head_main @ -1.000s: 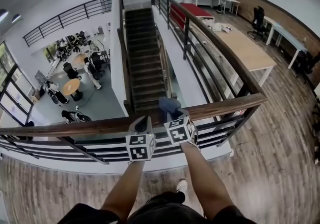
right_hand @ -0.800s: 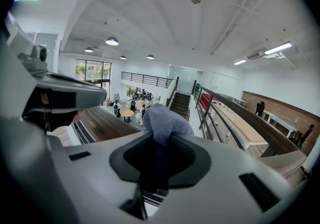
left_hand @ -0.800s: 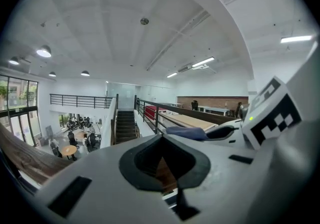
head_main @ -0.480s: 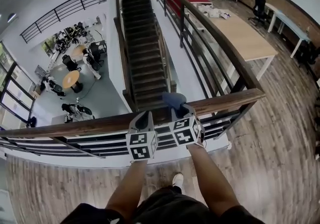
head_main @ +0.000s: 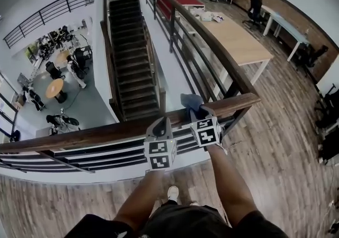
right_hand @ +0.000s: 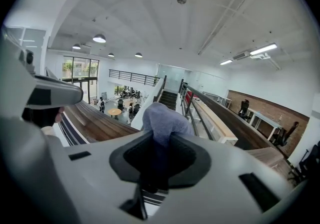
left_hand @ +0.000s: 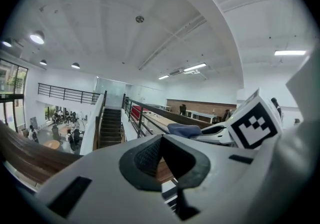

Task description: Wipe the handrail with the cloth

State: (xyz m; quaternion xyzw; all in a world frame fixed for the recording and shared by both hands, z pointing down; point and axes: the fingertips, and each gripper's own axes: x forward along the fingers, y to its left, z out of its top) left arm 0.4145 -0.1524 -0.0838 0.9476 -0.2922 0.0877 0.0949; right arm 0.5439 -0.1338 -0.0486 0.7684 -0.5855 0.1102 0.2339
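Mezzanine handrail (head_main: pixel 106 132) is probably best wiped with the blue cloth (head_main: pixel 190 102), clamped in the right gripper (head_main: pixel 200 112), pressed flat and dragged toward 3 o'clock; left gripper (head_main: pixel 162 123) is closed on nothing.

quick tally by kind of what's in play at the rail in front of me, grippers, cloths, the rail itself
grippers: 2, left gripper and right gripper
cloth: 1, blue, held in the right gripper
handrail: 1, the wooden one under both grippers
total: 4
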